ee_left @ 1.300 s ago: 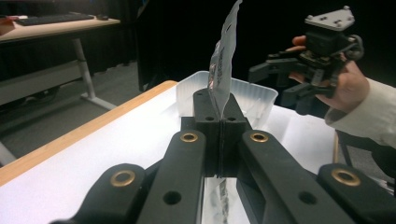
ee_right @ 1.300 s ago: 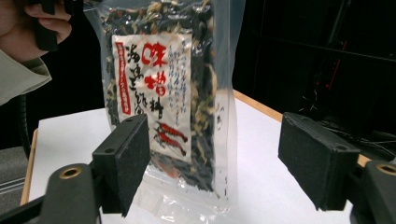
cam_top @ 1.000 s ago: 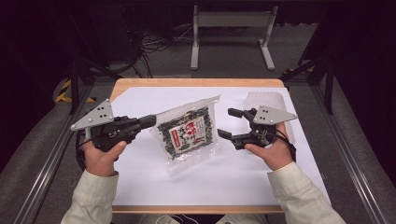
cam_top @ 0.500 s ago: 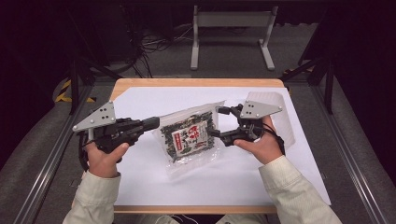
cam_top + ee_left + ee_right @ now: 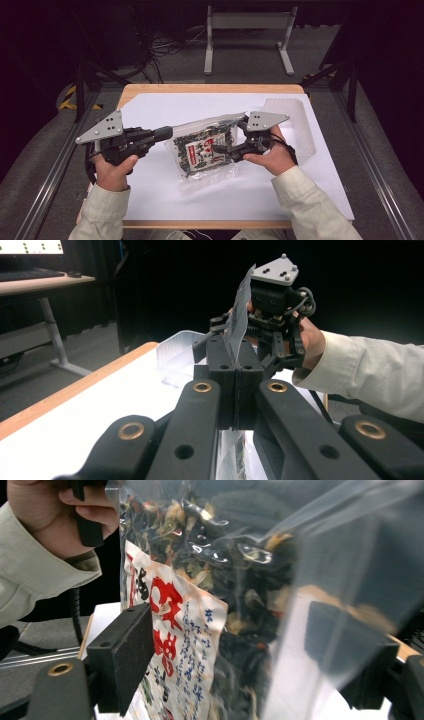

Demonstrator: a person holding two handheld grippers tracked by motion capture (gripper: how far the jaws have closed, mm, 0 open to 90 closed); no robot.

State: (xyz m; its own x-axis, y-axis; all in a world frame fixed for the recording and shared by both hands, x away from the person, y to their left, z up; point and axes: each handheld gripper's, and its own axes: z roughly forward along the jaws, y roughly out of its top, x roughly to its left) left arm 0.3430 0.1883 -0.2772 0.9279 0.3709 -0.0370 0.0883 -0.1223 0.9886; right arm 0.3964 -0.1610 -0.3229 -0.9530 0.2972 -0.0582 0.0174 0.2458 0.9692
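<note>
high view: the clear plastic bag of dark dried food with a red-printed label [image 5: 205, 150] lies mid-desk [image 5: 150, 107], left gripper [image 5: 167, 133] clamped on its left edge. right gripper view: right gripper [image 5: 240, 650] fingers gape astride the bag; seat deeper, close squarely.

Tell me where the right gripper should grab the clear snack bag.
Judging by its pose, the flat clear edge of the snack bag opposite the left gripper, which is pinching its other edge. The bulky filling sits mid-bag; the right gripper already straddles it, open, from the right.
</note>
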